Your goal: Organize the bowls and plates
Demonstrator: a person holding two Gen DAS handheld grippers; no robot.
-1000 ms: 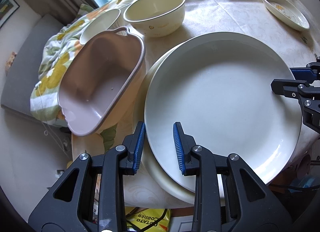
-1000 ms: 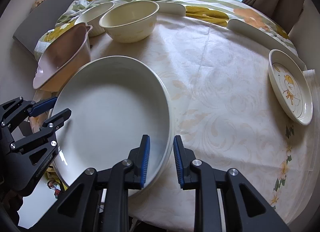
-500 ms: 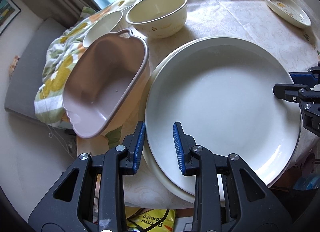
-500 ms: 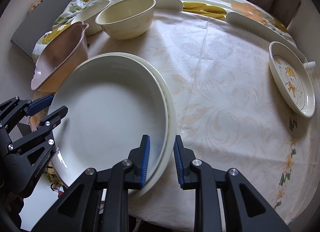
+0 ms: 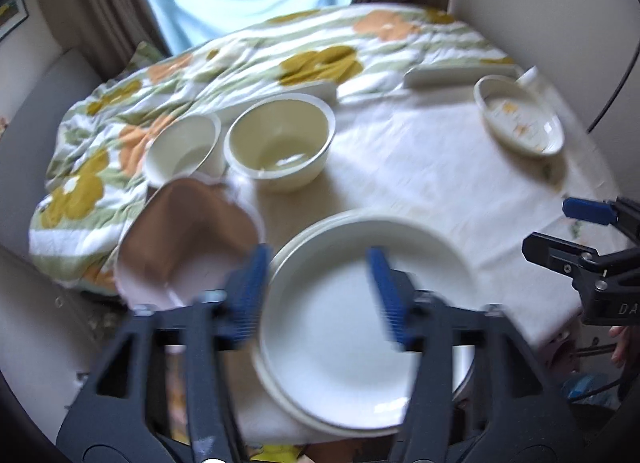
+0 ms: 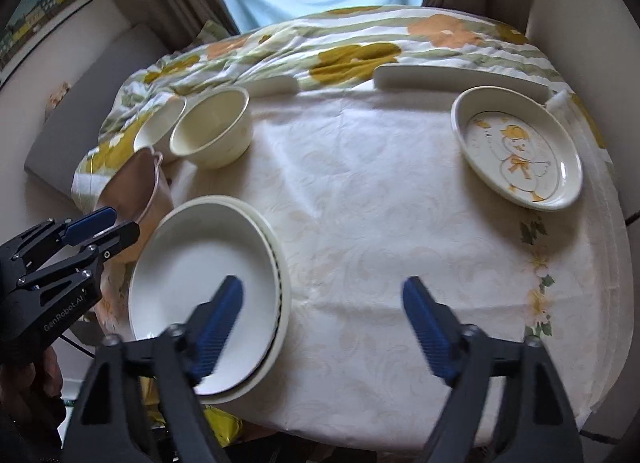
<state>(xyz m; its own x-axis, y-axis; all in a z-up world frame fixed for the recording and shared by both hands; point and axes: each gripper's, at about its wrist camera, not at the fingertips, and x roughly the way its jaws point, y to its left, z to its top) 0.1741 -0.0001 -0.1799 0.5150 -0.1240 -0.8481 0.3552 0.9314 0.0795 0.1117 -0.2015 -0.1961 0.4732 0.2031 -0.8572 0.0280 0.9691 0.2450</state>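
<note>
Big plate (image 6: 204, 287) sits stacked on second plate, below and left of right gripper (image 6: 322, 327). Both grippers spread apart, empty. Duck plate (image 6: 516, 153) far ahead-right of it; right gripper nearer than left gripper (image 5: 316, 299).

The right gripper (image 6: 324, 327) has its fingers spread wide, holding nothing. The stacked white plates (image 6: 200, 283) lie under its left fingertip (image 6: 224, 303), seemingly untouched. The duck plate (image 6: 516, 151) sits well ahead of the right fingertip. The left gripper (image 6: 102, 229) hovers left of the stack.
</note>
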